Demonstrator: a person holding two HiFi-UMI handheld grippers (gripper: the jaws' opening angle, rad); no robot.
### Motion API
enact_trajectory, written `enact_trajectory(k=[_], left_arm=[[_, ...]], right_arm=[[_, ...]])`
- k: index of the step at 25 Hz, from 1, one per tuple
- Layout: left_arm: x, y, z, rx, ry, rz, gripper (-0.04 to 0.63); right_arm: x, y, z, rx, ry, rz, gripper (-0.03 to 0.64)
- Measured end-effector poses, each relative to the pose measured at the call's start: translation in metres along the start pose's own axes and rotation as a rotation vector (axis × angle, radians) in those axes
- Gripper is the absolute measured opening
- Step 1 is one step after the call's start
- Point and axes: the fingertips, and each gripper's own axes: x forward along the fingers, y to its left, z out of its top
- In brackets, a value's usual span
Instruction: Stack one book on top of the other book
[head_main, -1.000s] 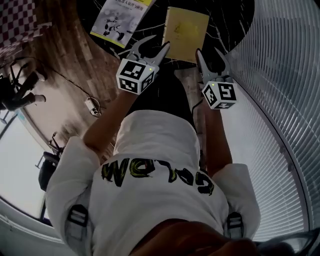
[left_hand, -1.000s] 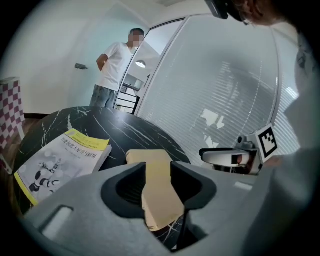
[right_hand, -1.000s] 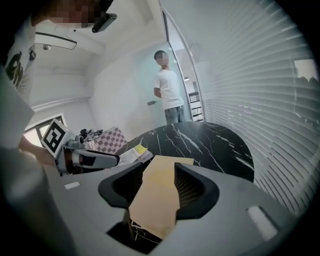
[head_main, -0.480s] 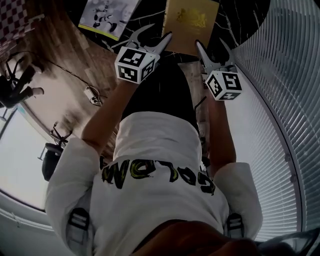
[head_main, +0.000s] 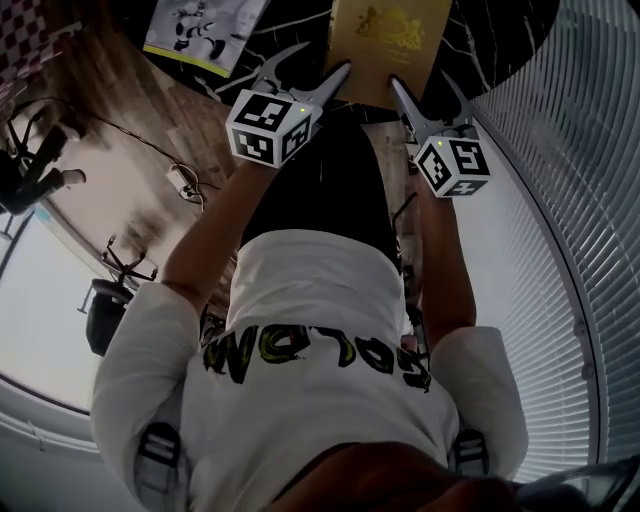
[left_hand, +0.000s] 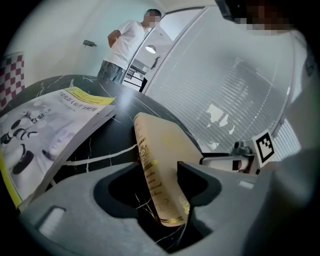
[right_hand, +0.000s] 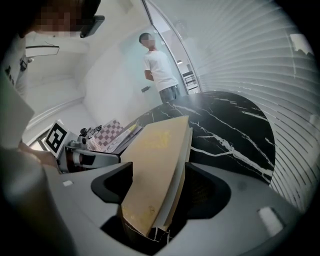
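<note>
Leftward, wooden floor (head_main: 110, 90) borders the black marble table (head_main: 480, 40), where the white book (head_main: 200, 25) lies, cut off by the top edge. The jaws of the left gripper (head_main: 322, 57) and right gripper (head_main: 424, 80) are opening, loosely straddling the near corners of the gold book (head_main: 388, 40). A ribbed wall (head_main: 570, 150) stands at the right.

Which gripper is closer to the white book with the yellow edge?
Left. The left gripper is beside the white book; the right gripper is beyond the gold book. Both grippers' fingers are opening around the gold book.
</note>
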Motion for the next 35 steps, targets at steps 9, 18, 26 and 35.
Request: enact_trajectory(k=[9, 18, 26, 35], left_arm=[[0.0, -0.012, 0.009, -0.026, -0.014, -0.04, 0.201], [0.0, -0.01, 0.006, -0.032, -0.003, -0.029, 0.189], [-0.005, -0.015, 0.016, -0.008, -0.013, -0.022, 0.186], [-0.031, -0.033, 0.037, 0.005, -0.041, -0.022, 0.186]], right_arm=[[-0.004, 0.005, 0.004, 0.003, -0.011, 0.028, 0.287], [-0.001, 0.007, 0.002, 0.01, -0.007, 0.008, 0.276], [-0.008, 0.012, 0.009, 0.021, -0.02, 0.001, 0.267], [-0.031, 0.033, 0.034, -0.003, -0.042, 0.003, 0.262]])
